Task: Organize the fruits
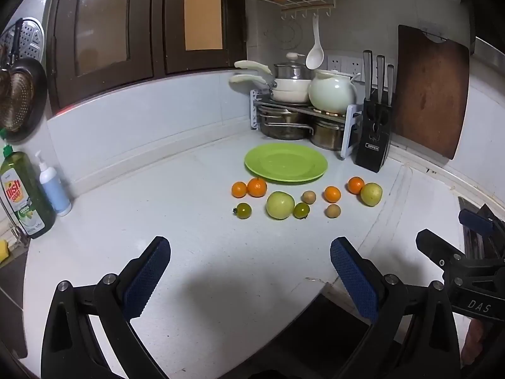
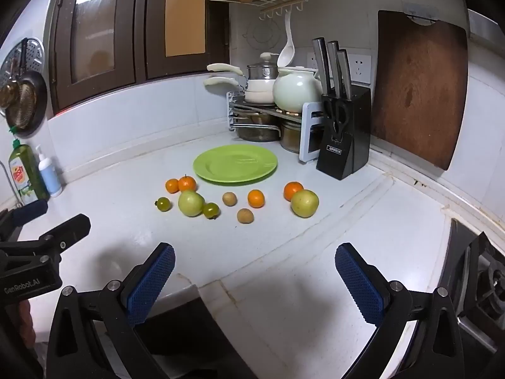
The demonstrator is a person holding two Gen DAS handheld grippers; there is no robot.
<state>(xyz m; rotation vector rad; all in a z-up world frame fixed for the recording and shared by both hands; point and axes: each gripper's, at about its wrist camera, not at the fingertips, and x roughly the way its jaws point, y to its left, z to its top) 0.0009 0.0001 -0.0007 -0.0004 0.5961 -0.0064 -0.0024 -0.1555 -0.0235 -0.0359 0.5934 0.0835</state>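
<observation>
An empty green plate sits on the white counter. In front of it lie several fruits: two green apples, small oranges, two green tomatoes and two brown kiwis. My left gripper is open and empty near the counter's front edge, well short of the fruit. My right gripper is open and empty, also back from the fruit. Each gripper shows at the edge of the other's view.
A pot rack with pots and a white kettle stands behind the plate. A black knife block and a wooden cutting board are at the right. Soap bottles stand at the left. A gas stove is at the far right.
</observation>
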